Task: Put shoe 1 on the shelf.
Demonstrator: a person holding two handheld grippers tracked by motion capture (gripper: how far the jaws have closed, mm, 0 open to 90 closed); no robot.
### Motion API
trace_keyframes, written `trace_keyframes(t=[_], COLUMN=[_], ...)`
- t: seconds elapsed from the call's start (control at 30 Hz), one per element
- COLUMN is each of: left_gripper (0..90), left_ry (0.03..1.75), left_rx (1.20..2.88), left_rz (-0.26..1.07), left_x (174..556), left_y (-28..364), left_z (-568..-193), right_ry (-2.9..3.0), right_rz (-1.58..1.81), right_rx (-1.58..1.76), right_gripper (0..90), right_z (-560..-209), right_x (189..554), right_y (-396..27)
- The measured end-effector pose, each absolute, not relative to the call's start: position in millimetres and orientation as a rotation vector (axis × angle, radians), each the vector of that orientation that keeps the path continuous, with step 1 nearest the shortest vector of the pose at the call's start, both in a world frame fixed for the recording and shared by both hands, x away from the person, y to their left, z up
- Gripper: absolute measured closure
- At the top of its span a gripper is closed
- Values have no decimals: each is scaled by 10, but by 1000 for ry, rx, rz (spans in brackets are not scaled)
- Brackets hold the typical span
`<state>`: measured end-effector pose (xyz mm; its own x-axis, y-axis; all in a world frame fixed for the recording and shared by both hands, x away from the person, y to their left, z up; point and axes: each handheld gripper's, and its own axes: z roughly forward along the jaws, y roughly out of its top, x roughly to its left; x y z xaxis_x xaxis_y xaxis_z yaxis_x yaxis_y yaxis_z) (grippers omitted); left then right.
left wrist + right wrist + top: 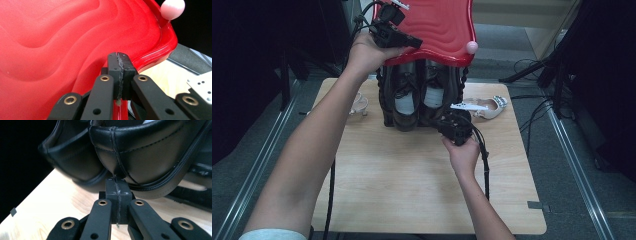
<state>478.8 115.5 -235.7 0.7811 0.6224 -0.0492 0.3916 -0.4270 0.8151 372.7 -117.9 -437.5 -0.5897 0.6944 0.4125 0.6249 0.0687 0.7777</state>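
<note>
A person is lifting a red lid (437, 25) with the clamped left tool (412, 44) — the right tool (447, 125), closed, is pinching a black shoe's (436, 97) heel, likely extracting next.

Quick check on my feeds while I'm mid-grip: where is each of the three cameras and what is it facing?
High view: above the person's side, looking forward and down on the wooden table; both forearms enter from below, left gripper on the red lid, right gripper at the dark shoes.
Left gripper view: rides that gripper, faces the lid; shut jaws show.
Right gripper view: rides low, faces the shoes' heels; shut jaws show.
Shared: the lid's pink knob appears in the high and left gripper views.
</note>
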Motion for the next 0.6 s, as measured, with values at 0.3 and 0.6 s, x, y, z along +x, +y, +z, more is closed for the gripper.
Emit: trace_keyframes(t=[0.3,0.6], left_gripper=[899,899], left_ry=[755,754], left_rx=[2068,2065], left_rz=[343,352], left_x=[4783,4771], left_y=[1146,1148], left_z=[-2366,-2372], right_ry=[2207,2117], right_rz=[1570,1537], right_rx=[1426,1480], right_gripper=[900,900], right_z=[-4331,-4251], right_x=[3903,4063], right_y=[-1150,-1229])
